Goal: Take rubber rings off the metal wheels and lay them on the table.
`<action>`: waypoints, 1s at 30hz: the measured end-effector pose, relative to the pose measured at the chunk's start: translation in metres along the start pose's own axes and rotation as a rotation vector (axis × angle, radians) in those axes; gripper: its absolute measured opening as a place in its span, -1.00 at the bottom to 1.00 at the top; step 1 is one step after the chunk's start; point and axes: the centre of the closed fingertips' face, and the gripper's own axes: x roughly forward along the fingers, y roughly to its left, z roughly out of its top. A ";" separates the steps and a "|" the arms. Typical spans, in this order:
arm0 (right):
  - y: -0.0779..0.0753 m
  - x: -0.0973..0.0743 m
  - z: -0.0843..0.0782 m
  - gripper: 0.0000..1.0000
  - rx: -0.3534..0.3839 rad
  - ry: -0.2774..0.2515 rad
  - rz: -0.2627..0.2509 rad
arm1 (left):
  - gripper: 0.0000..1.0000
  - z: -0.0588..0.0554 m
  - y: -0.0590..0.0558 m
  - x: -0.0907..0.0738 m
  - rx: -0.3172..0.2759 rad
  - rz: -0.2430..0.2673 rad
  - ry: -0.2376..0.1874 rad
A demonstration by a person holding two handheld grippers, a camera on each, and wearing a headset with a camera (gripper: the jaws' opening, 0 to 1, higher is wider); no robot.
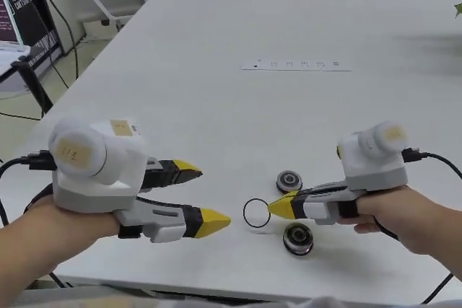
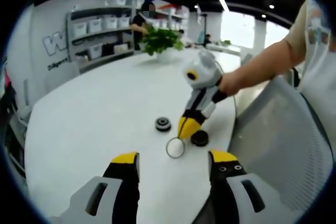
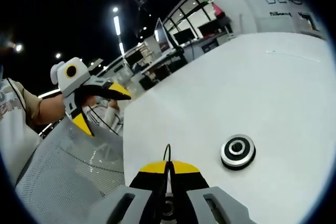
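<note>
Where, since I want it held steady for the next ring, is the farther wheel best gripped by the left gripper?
Probably across its outer rim, coming down from above on its left. The farther wheel lies flat on the table, so only its round edge gives the open left gripper two opposite sides. The right gripper, shut on a rubber ring, sits on the near side.

White table (image 1: 216, 106): far wheel (image 1: 289, 181), near wheel (image 1: 298, 238), paper strip (image 1: 296, 66).
</note>
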 end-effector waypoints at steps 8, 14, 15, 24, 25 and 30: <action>-0.011 0.005 -0.005 -1.00 -0.012 0.033 -0.041 | 0.07 0.000 0.002 -0.002 -0.006 0.008 -0.002; -0.016 0.004 -0.004 -0.96 -0.025 0.031 -0.069 | 0.07 -0.003 0.002 -0.001 -0.010 0.010 0.004; -0.016 0.004 -0.003 -0.91 -0.025 0.030 -0.073 | 0.07 -0.003 0.002 -0.001 -0.012 0.010 0.004; -0.016 -0.002 0.002 -0.63 -0.030 0.000 -0.085 | 0.08 0.001 0.001 0.001 -0.008 0.002 0.002; -0.015 -0.003 0.003 -0.62 -0.029 -0.005 -0.084 | 0.08 0.001 0.001 0.002 -0.007 0.001 0.001; -0.009 -0.011 0.010 -0.56 -0.035 -0.041 -0.076 | 0.08 0.003 0.000 0.003 -0.008 -0.002 0.002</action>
